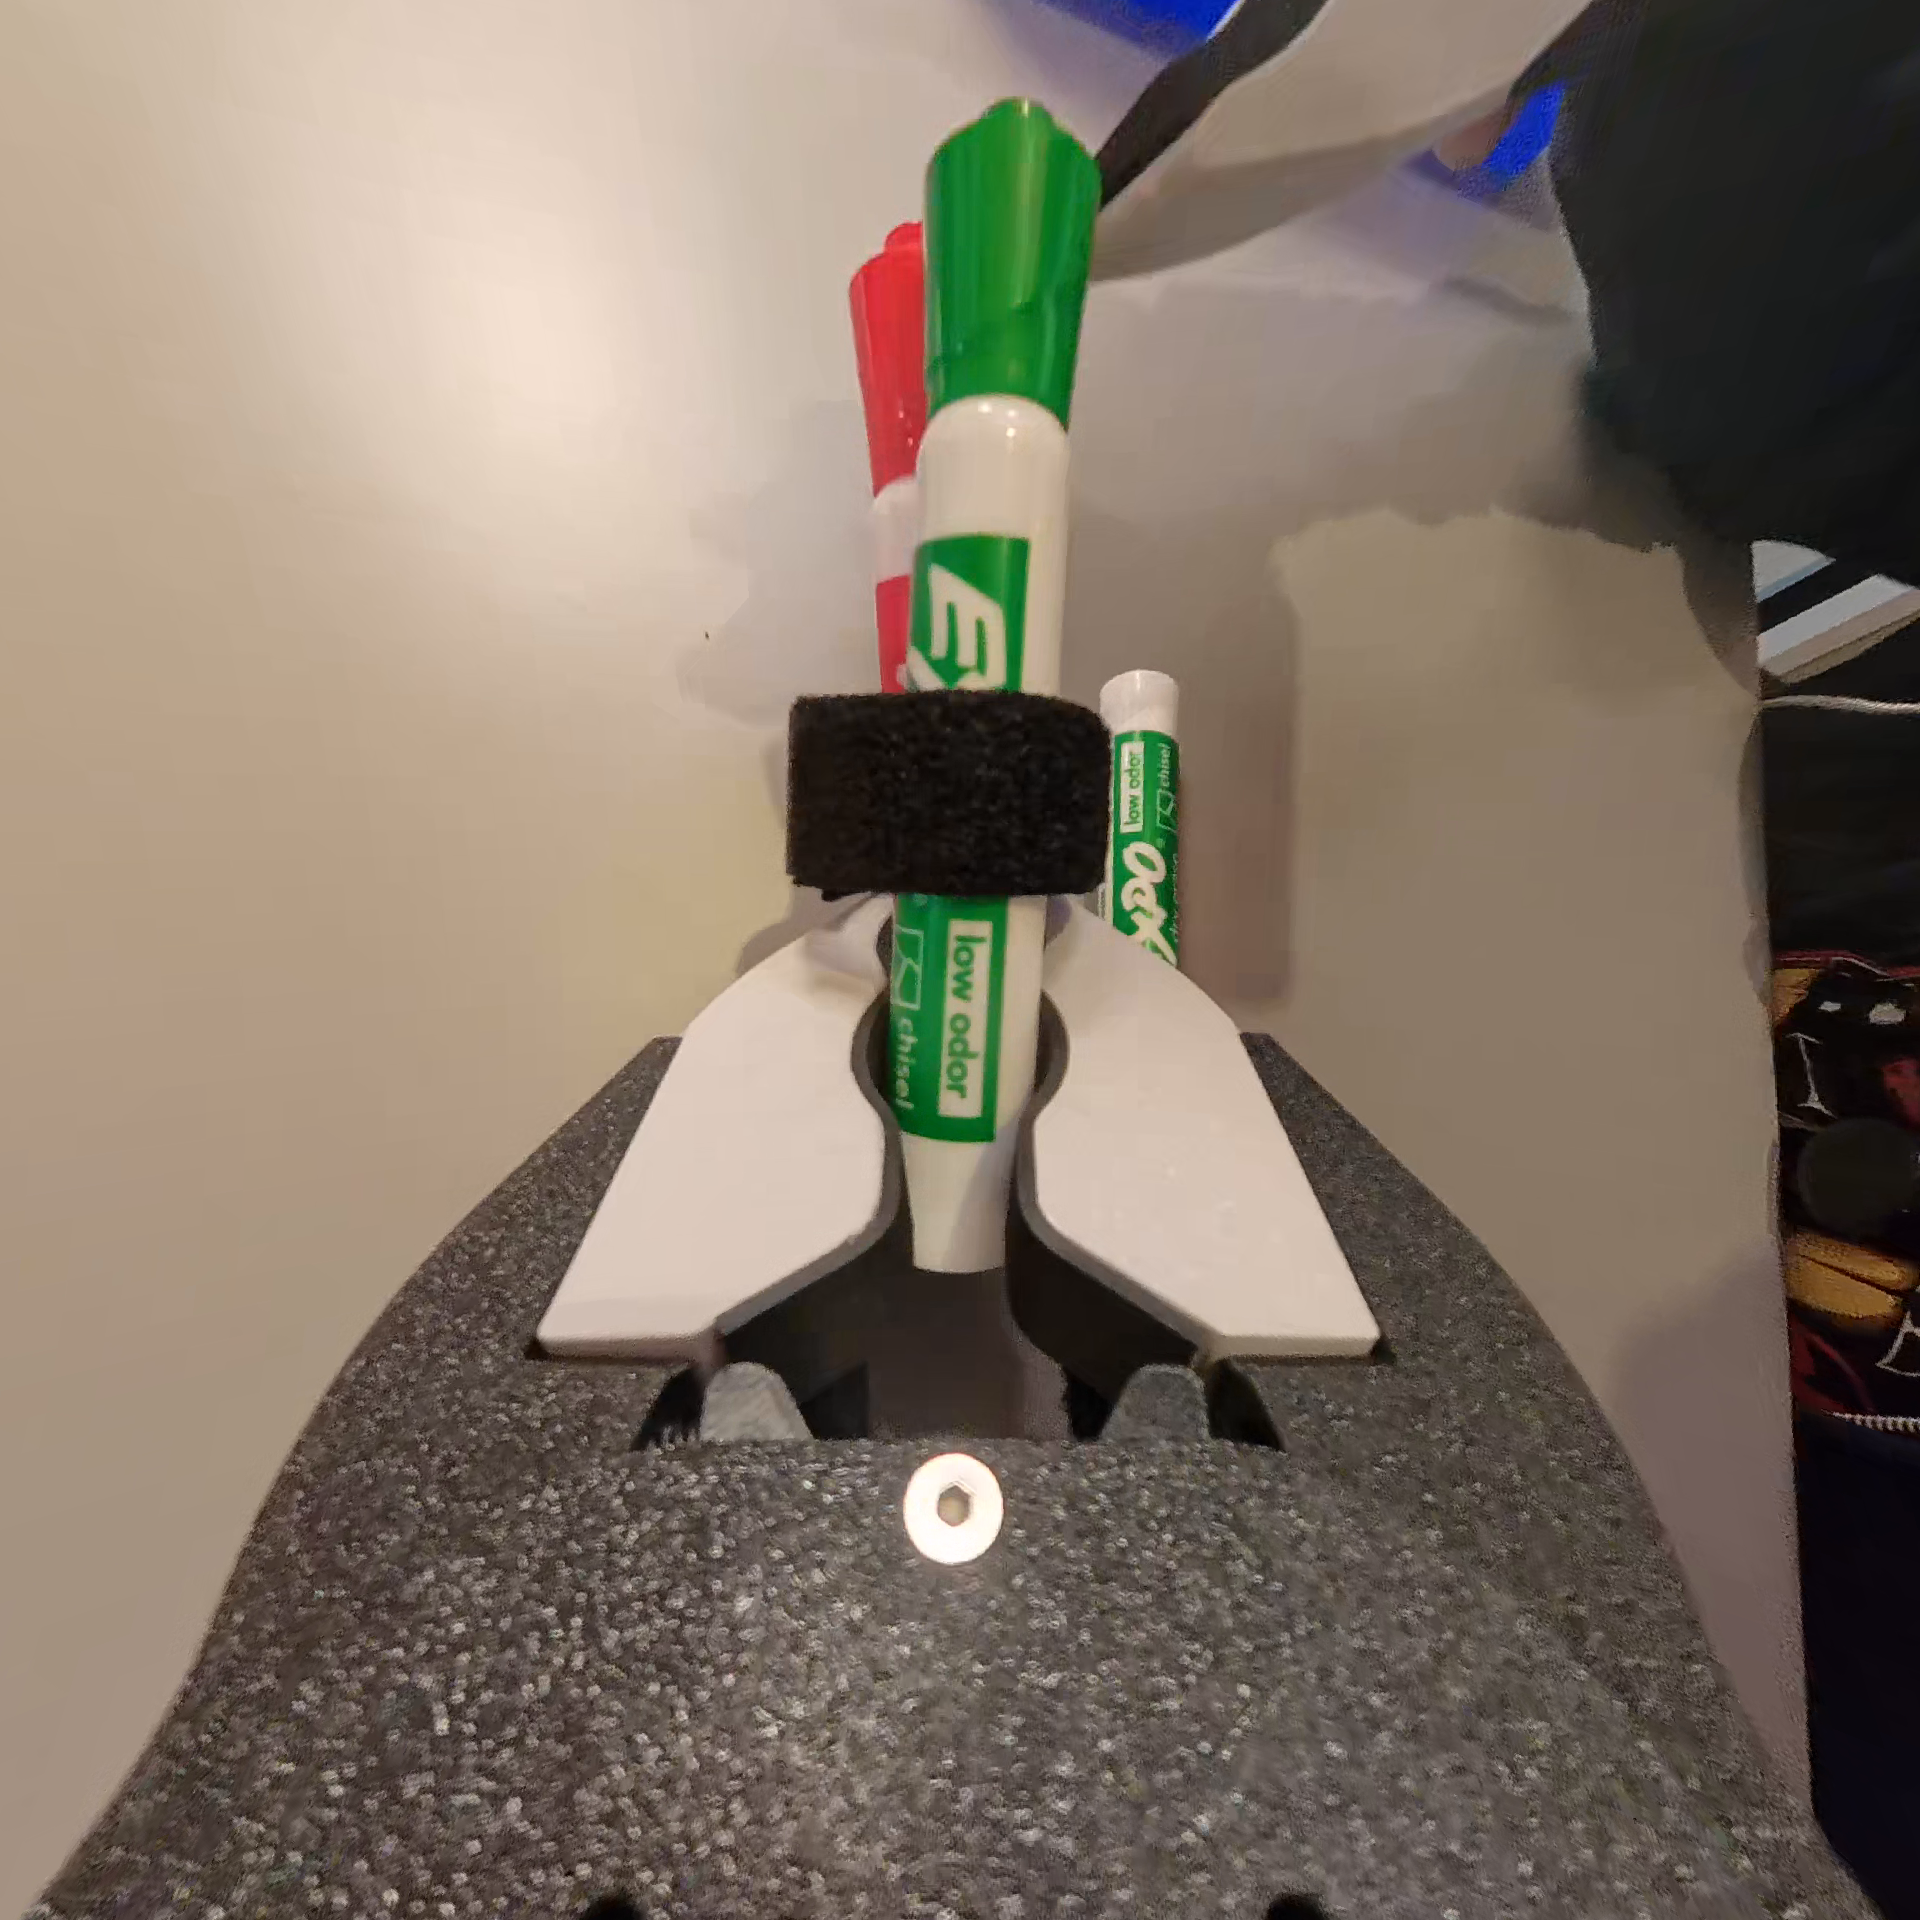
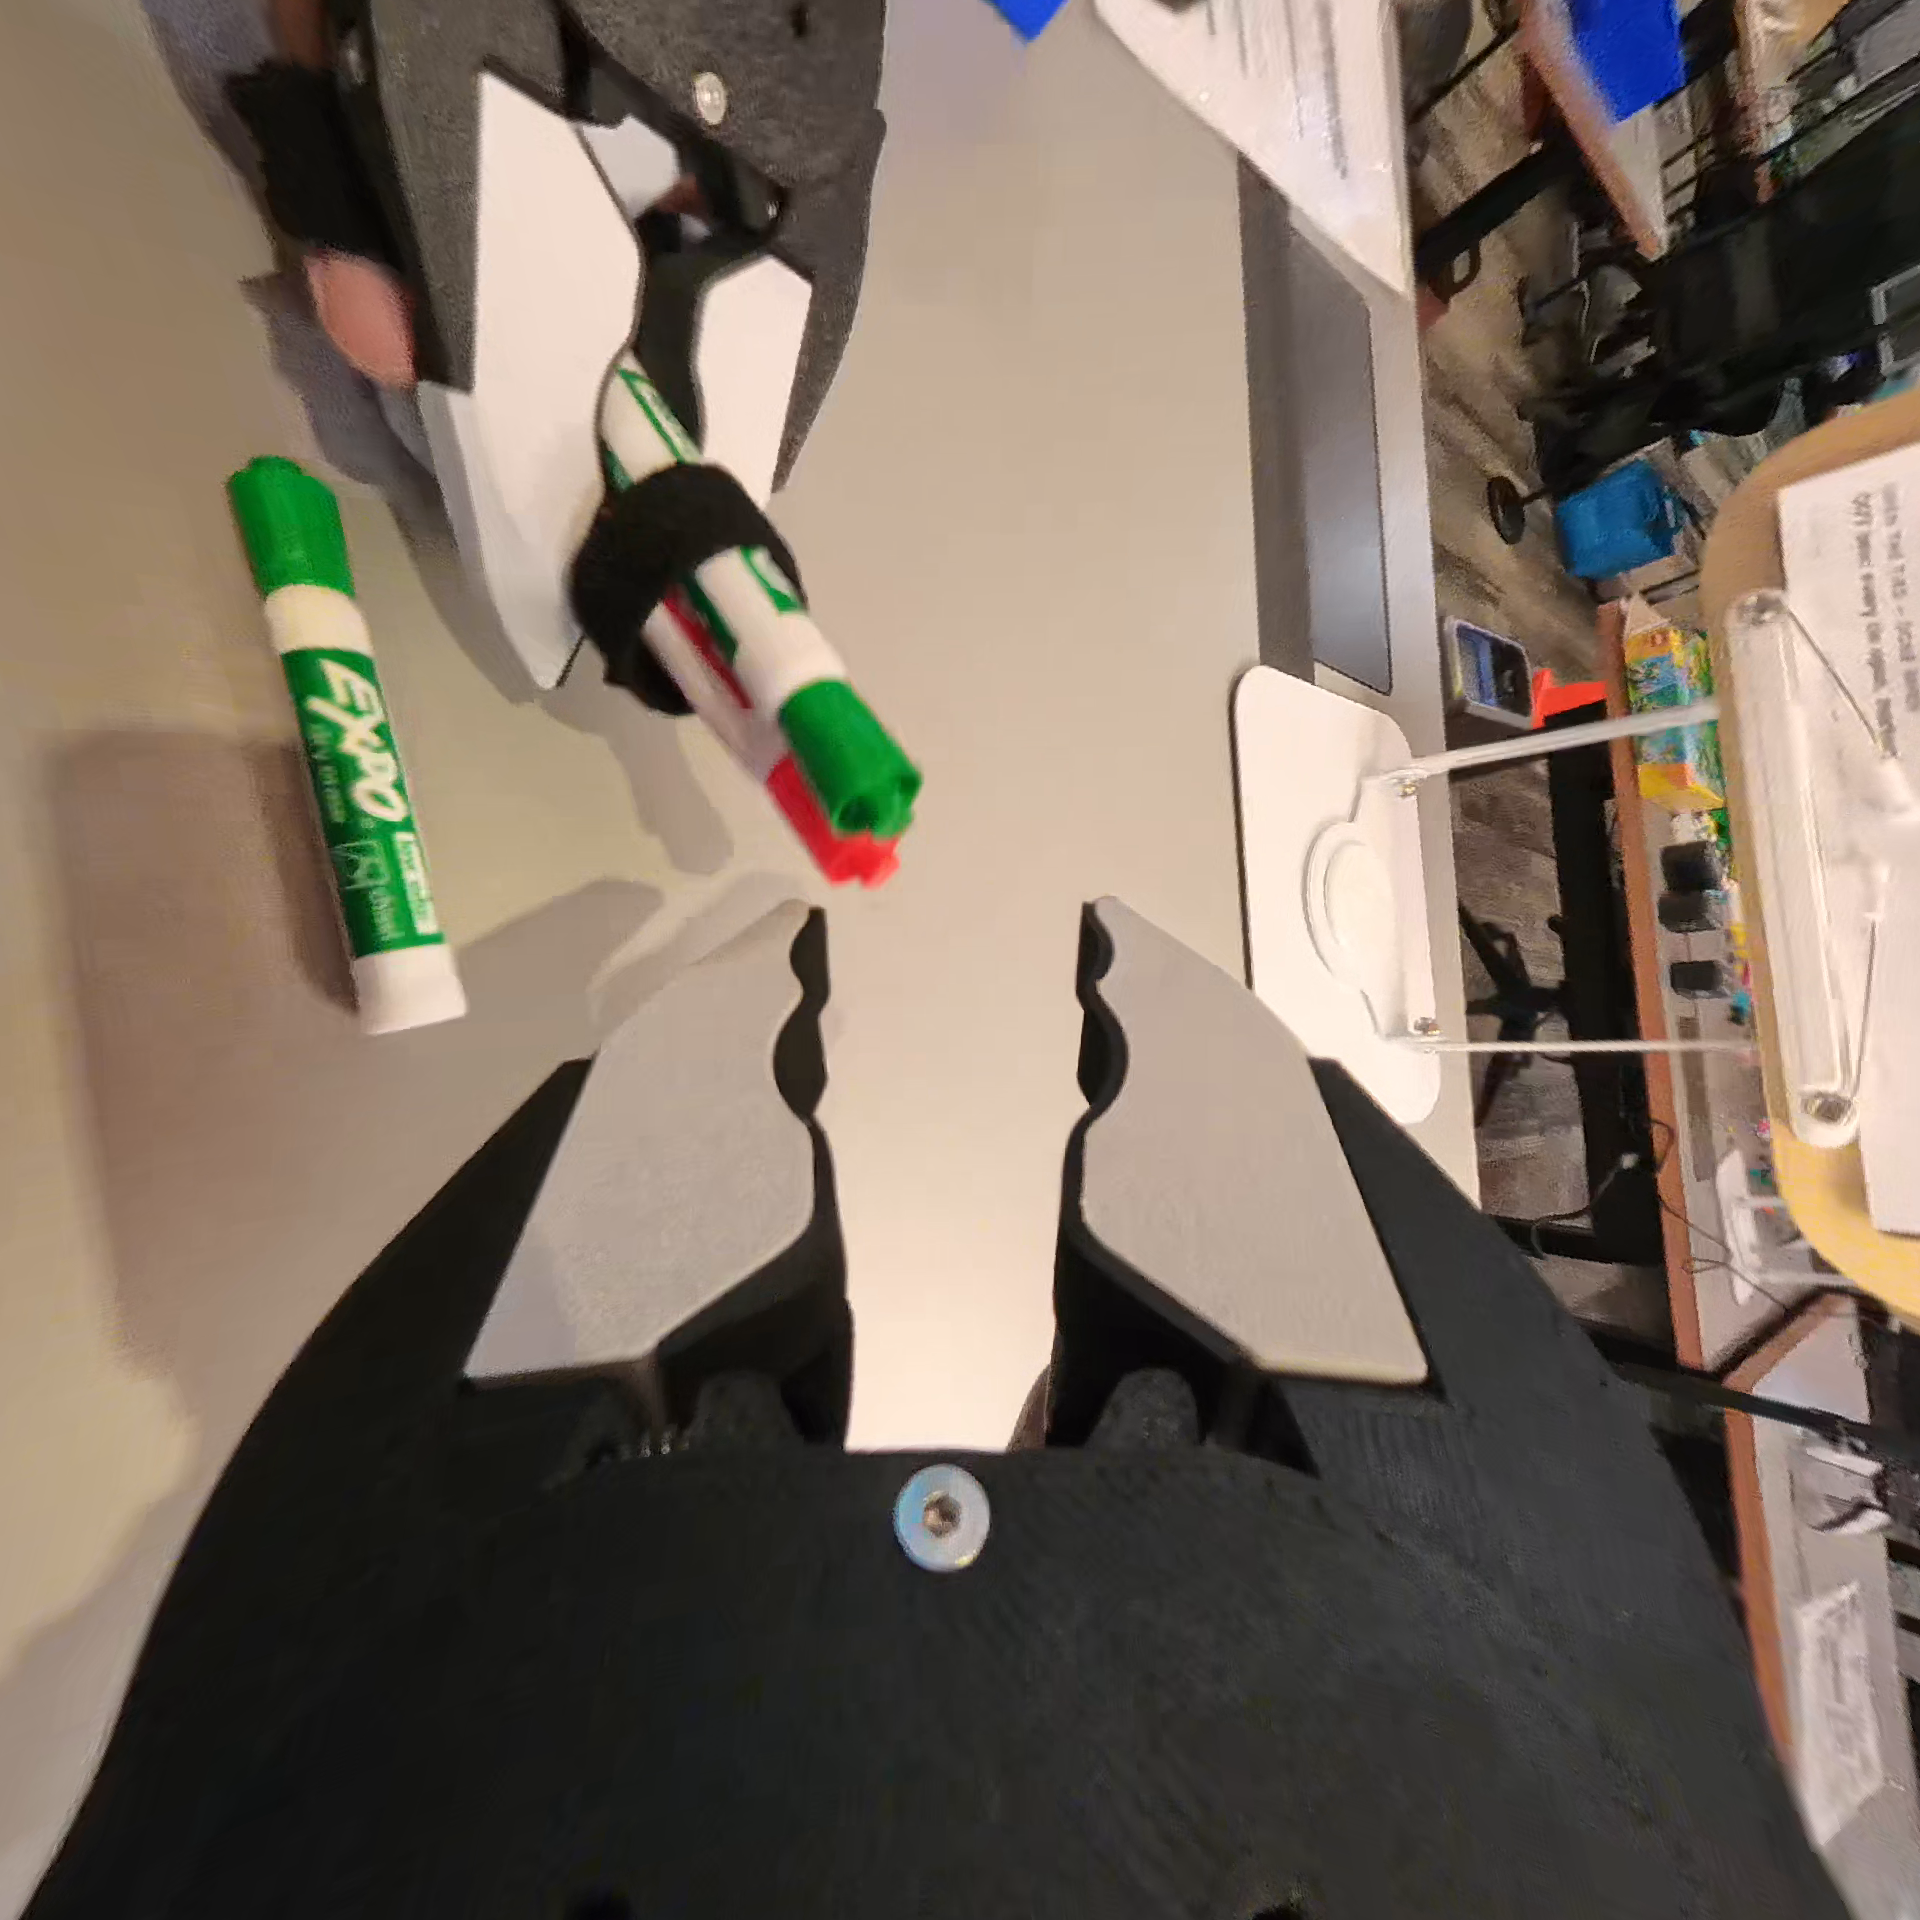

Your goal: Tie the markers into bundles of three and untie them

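My left gripper (image 1: pixel 966 940) is shut on a green marker (image 1: pixel 992 520) that points away from it, held above the table. A black hook-and-loop strap (image 1: pixel 943 792) wraps this marker together with a red marker (image 1: pixel 888 364) behind it. In the right wrist view the strapped bundle (image 2: pixel 769 665) sticks out of the left gripper (image 2: pixel 623 312) at upper left. A loose green marker (image 2: pixel 348 738) lies on the table, also showing in the left wrist view (image 1: pixel 1143 821). My right gripper (image 2: pixel 948 930) is open and empty, just short of the bundle's capped ends.
The pale table (image 2: pixel 1039 520) ends at the right. A white pad with a clear stand (image 2: pixel 1340 883) sits near that edge, and a paper sheet (image 2: pixel 1299 125) lies at the far end. A round wooden board with paper (image 2: pixel 1829 831) and room clutter lie beyond. A gloved hand (image 2: pixel 312 208) holds the left gripper. There is about 11 centimeters between the tips of the two grippers.
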A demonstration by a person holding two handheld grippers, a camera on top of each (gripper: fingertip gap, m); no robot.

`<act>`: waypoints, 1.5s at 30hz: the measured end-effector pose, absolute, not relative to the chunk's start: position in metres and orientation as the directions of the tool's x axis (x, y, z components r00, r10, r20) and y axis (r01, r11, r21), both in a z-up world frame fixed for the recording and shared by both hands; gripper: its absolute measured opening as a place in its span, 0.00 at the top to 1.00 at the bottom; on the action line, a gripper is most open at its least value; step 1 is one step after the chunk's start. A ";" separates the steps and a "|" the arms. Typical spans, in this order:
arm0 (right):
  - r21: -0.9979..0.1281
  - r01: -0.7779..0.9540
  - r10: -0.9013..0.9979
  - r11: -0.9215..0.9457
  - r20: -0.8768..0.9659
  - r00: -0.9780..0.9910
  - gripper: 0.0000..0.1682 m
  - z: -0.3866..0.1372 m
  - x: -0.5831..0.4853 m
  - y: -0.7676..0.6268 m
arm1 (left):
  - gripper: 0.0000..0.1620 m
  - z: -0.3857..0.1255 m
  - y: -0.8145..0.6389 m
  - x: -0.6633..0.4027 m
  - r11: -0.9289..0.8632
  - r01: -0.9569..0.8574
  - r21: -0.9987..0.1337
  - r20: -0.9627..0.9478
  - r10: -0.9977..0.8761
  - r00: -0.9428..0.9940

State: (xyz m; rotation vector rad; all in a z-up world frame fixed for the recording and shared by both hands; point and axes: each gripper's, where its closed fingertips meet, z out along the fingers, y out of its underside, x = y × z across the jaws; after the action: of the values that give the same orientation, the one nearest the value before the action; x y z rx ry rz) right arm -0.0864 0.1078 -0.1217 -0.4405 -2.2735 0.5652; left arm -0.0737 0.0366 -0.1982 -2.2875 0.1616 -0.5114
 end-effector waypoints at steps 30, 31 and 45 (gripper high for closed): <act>-0.575 0.263 0.425 0.775 0.167 -0.890 0.79 -0.213 -0.028 0.078 | 0.90 -0.168 0.030 -0.102 -0.329 -0.373 -0.867 -0.246 -0.370 0.896; -0.578 0.263 0.426 0.773 0.164 -0.890 0.79 -0.214 -0.028 0.077 | 0.90 -0.172 0.030 -0.099 -0.344 -0.366 -0.865 -0.226 -0.384 0.895; -0.614 0.236 0.443 0.754 0.208 -0.872 0.78 -0.204 -0.037 0.074 | 0.90 -0.183 0.035 -0.101 -0.421 -0.362 -0.831 -0.214 -0.359 0.909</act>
State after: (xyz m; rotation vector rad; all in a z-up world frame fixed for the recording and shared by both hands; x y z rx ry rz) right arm -0.0365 0.0745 -0.2044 -0.5229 -2.6107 0.8476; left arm -0.1006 0.0345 -0.1831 -2.0447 0.5186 0.0037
